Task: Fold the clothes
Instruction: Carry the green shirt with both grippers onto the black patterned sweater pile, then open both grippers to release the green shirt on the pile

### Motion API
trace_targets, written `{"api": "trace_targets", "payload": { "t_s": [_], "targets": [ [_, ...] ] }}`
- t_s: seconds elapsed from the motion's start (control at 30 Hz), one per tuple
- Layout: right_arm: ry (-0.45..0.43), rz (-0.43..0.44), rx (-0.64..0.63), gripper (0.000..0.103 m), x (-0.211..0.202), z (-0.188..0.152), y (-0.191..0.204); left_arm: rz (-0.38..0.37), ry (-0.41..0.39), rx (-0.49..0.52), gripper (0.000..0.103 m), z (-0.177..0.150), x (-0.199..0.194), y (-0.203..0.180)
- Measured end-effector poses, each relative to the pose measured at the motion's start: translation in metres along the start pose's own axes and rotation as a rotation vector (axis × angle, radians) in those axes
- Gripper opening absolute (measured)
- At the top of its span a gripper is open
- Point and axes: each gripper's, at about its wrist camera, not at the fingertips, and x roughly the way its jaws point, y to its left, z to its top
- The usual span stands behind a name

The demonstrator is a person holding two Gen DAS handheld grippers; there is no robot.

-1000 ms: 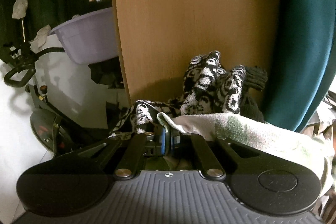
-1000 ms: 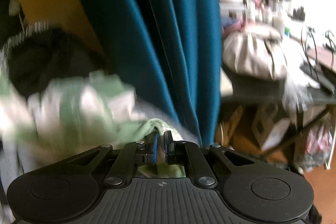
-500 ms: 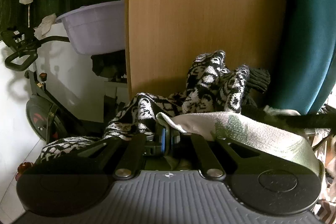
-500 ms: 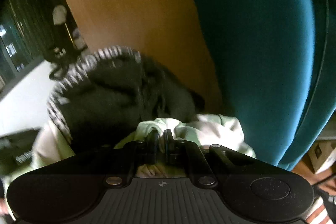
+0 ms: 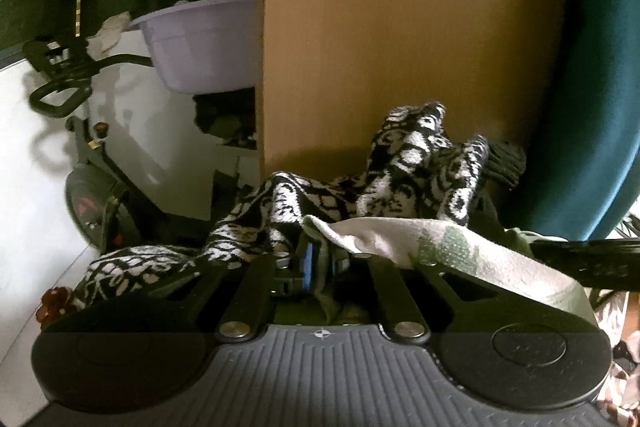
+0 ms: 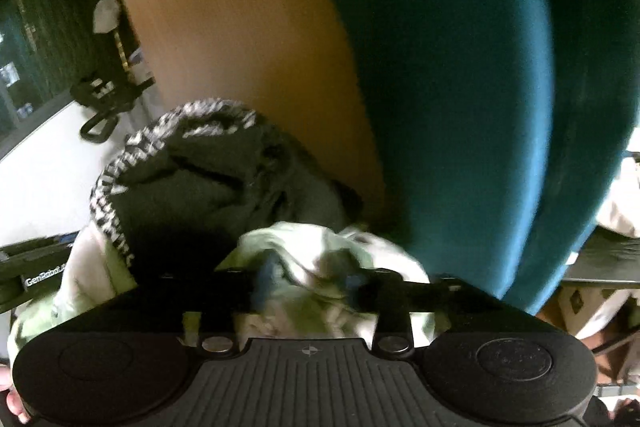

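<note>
A pale cream and green garment [image 5: 448,247] stretches from my left gripper [image 5: 318,261] off to the right. That gripper is shut on the garment's edge. Behind it lies a heap of black and white patterned knitwear [image 5: 404,171]. In the right wrist view the same pale garment [image 6: 316,259] bunches between the fingers of my right gripper [image 6: 310,277], whose jaws stand apart and open; the cloth lies loose there. A dark garment with a black and white knit edge [image 6: 208,187] sits just beyond it. This view is motion blurred.
A wooden panel [image 5: 400,27] stands upright behind the clothes, with a teal curtain [image 5: 592,67] to its right. A lilac basin [image 5: 200,43] and an exercise bike [image 5: 76,99] stand at the left. The other gripper's black body [image 5: 588,263] shows at the right.
My right gripper has opened and let go of the pale garment, after swinging left from the cluttered desk toward the wooden panel. The left gripper keeps its hold and has barely moved.
</note>
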Motion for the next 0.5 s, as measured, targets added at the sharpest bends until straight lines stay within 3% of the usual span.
{"api": "trace_targets", "payload": {
  "t_s": [0.03, 0.07, 0.13, 0.2, 0.3, 0.5],
  "targets": [
    [-0.037, -0.001, 0.026, 0.083, -0.008, 0.002, -0.005, 0.006, 0.005, -0.015, 0.022, 0.002, -0.002, 0.001],
    [-0.076, 0.0, 0.054, 0.085, -0.017, 0.003, -0.009, 0.021, 0.002, -0.031, 0.033, 0.002, -0.007, 0.004],
    [-0.094, 0.03, 0.088, 0.085, -0.03, 0.005, -0.02, 0.055, -0.008, -0.062, 0.103, 0.001, -0.017, 0.012],
    [-0.104, 0.046, 0.095, 0.085, -0.043, 0.003, -0.027, 0.088, -0.019, -0.094, 0.102, 0.001, -0.027, 0.02],
    [-0.093, 0.035, 0.087, 0.086, -0.049, -0.011, -0.035, 0.002, -0.026, -0.104, 0.102, -0.009, -0.046, 0.033],
    [-0.012, -0.005, 0.108, 0.086, -0.055, -0.055, -0.053, -0.044, -0.01, -0.081, 0.103, -0.036, -0.08, 0.029]
  ]
}}
